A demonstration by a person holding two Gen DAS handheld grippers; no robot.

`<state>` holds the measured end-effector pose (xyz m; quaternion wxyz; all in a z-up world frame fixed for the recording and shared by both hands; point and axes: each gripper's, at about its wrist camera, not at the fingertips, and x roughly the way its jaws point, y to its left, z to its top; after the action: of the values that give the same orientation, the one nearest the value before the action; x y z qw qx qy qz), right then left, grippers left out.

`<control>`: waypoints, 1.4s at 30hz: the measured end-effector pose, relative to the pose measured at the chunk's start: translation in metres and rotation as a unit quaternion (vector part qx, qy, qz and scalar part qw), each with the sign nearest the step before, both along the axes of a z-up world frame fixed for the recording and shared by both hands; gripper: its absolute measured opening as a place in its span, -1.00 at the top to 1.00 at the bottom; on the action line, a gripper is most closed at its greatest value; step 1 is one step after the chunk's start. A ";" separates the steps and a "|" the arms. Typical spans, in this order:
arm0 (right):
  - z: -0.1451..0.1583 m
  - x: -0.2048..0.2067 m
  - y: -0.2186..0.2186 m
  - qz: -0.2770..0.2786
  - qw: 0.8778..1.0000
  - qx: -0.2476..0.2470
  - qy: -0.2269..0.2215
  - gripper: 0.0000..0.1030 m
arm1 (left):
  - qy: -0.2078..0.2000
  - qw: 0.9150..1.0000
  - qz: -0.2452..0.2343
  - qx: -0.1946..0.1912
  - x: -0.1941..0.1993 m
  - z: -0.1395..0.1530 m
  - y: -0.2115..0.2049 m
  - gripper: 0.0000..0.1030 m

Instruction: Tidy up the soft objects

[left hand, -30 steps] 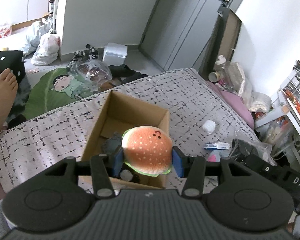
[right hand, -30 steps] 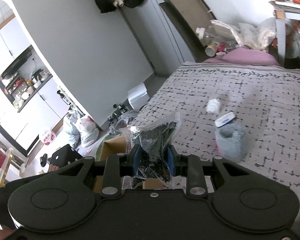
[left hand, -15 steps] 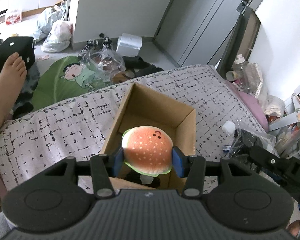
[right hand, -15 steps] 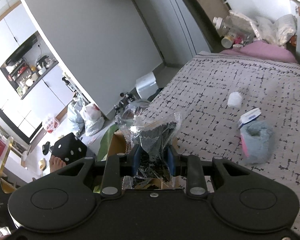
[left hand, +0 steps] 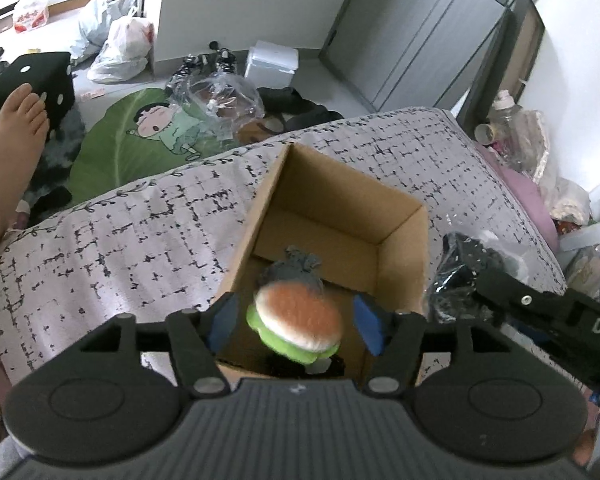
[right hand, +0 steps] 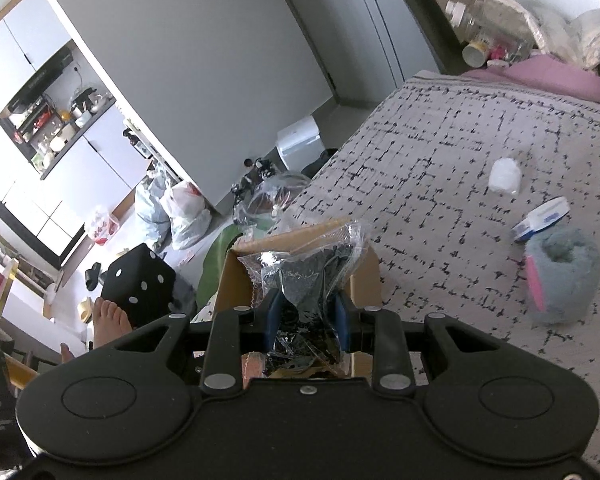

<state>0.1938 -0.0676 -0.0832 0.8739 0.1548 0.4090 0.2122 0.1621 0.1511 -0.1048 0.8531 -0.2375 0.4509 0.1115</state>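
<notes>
A plush hamburger (left hand: 298,326), blurred, sits loose between the spread blue pads of my open left gripper (left hand: 296,324), over the open cardboard box (left hand: 340,216) on the bed. A grey soft item (left hand: 296,268) lies inside the box. My right gripper (right hand: 306,316) is shut on a clear plastic bag of dark fabric (right hand: 306,268), held at the box's right rim (right hand: 364,272); the bag also shows in the left wrist view (left hand: 460,268). A grey-and-pink fuzzy roll (right hand: 560,276) lies on the bed to the right.
The bed has a grey patterned cover (left hand: 140,240). A small white bottle (right hand: 504,176) and a white-blue packet (right hand: 542,220) lie on it. A bare foot (left hand: 16,120), a black dice cushion (left hand: 32,76), bags and a green rug (left hand: 140,136) are on the floor left.
My left gripper has opened and let go of the plush hamburger, which drops toward the box. My right gripper with the bag has moved closer to the box's right rim.
</notes>
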 end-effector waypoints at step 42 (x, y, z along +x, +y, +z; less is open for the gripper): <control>0.004 -0.026 -0.150 -0.075 0.997 0.022 -0.006 -0.71 | -0.012 0.997 -0.047 0.055 -0.007 0.042 -0.074 -0.76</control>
<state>0.1674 -0.2174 -0.0795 0.8861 0.2032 0.3861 0.1563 0.1554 0.0771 -0.0630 0.8747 -0.1699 0.4443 0.0930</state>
